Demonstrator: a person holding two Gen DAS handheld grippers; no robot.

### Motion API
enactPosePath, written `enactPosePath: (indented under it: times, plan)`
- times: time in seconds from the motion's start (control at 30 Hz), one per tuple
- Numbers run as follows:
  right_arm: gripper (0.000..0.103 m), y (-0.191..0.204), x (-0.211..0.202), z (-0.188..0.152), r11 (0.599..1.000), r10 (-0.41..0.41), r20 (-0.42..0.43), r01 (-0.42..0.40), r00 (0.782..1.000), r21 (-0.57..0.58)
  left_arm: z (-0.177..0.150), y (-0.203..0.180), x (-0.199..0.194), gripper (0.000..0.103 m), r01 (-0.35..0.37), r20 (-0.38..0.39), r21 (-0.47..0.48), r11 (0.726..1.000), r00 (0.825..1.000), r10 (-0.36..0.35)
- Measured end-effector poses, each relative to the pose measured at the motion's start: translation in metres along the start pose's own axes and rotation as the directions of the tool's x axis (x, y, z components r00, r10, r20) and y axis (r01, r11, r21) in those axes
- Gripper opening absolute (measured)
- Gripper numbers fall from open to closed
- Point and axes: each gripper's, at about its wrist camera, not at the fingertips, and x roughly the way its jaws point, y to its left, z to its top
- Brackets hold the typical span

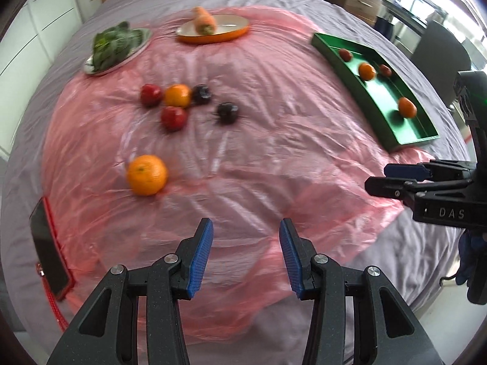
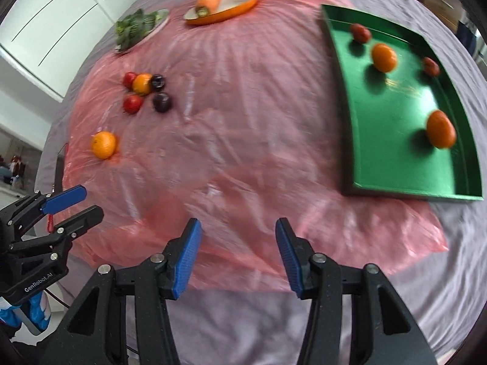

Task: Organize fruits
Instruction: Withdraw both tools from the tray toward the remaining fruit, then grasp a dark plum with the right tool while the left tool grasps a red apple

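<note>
A green tray (image 1: 350, 83) (image 2: 344, 121) at the right holds two oranges (image 2: 384, 57) (image 2: 441, 129) and two red fruits (image 2: 360, 32). On the pink plastic sheet lies a lone orange (image 1: 147, 175) (image 2: 104, 144). Farther back, two red fruits (image 1: 173, 118), an orange (image 1: 177, 95) and two dark plums (image 1: 226, 113) form a cluster. My left gripper (image 1: 246, 223) (image 2: 91, 200) hangs open over the sheet's near part, with nothing between its fingers. To its right my right gripper (image 2: 239, 221) (image 1: 379, 178) is also open and holds nothing.
At the back, a carrot (image 1: 205, 19) rests on an orange plate (image 1: 231, 35) and leafy greens (image 1: 117, 44) on a silver plate. A phone in a red case (image 1: 48, 252) lies at the left edge. The sheet covers a grey bedspread (image 1: 395, 252).
</note>
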Motion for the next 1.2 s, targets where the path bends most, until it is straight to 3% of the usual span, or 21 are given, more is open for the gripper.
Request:
enactPosePath:
  times: [0.17, 0.3, 0.5, 0.7, 1.2]
  plan:
    - [0.098, 0.025, 0.01, 0.017, 0.998, 0.045, 0.005, -0.045, 0.999, -0.052, 0.008, 0.019, -0.002, 0.04, -0.012, 0.018, -0.04, 0.999, 1.0, 0.013]
    - [0.087, 0.046, 0.019, 0.037, 0.993, 0.081, 0.012, -0.08, 0.997, -0.092, 0.026, 0.037, 0.0, 0.04, 0.012, 0.033, -0.112, 0.994, 0.999, -0.008]
    - [0.078, 0.068, 0.032, 0.07, 0.983, 0.137, 0.033, -0.132, 0.99, -0.129, 0.059, 0.074, 0.018, 0.04, 0.048, 0.054, -0.262, 0.964, 0.998, -0.035]
    - [0.069, 0.086, 0.052, 0.1, 0.975, 0.163, 0.036, -0.155, 0.986, -0.16, 0.083, 0.098, 0.044, 0.04, 0.051, 0.053, -0.343, 0.938, 0.998, -0.035]
    - [0.061, 0.088, 0.091, 0.131, 0.973, 0.161, -0.005, -0.16, 0.987, -0.169, 0.1, 0.112, 0.093, 0.036, 0.054, -0.019, -0.382, 0.923, 0.998, -0.066]
